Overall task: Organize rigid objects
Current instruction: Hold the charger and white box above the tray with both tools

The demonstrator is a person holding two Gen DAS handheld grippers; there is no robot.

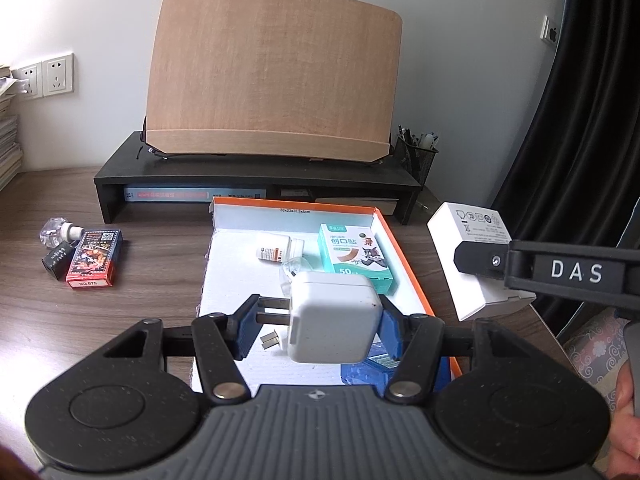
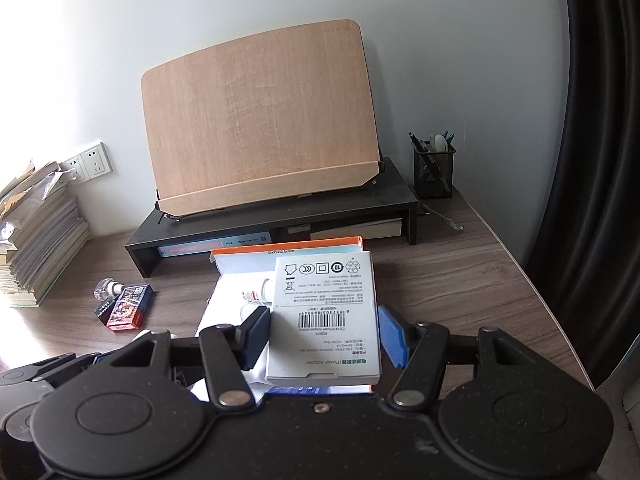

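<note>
Left tongs (image 1: 318, 322) are pinching a white power adapter (image 1: 334, 316), prongs pointing left, held above the near end of an orange-rimmed open box (image 1: 404, 248) with a white interior. Right tongs (image 2: 324, 340) are clamped on a white power adapter carton (image 2: 326, 320), barcode face up, held over the same box (image 2: 288, 249); in the left wrist view the carton (image 1: 468, 256) is seen off the box's right edge, well apart from the adapter.

Inside the box: a teal bandage carton (image 1: 356, 258) at the right, a small white pill bottle (image 1: 276, 249) lying on its side at the back, a clear item just behind the adapter (possibly a plastic bottle, mostly hidden), two small metal pieces (image 1: 270, 340) on the white floor, and something blue (image 1: 360, 372) at the near right corner, partly covered by the tongs.

Left of the box on the wooden bench (image 1: 140, 312): a red playing-card pack (image 1: 94, 258), a small black item (image 1: 58, 258) touching it, and a clear bottle with a white cap (image 1: 60, 232) just behind.

Behind the box a black monitor riser (image 1: 256, 176) carries a tilted wooden book stand (image 1: 272, 72). A mesh pen holder (image 2: 434, 172) stands at the riser's right end. A stack of books (image 2: 36, 232) is at far left.
</note>
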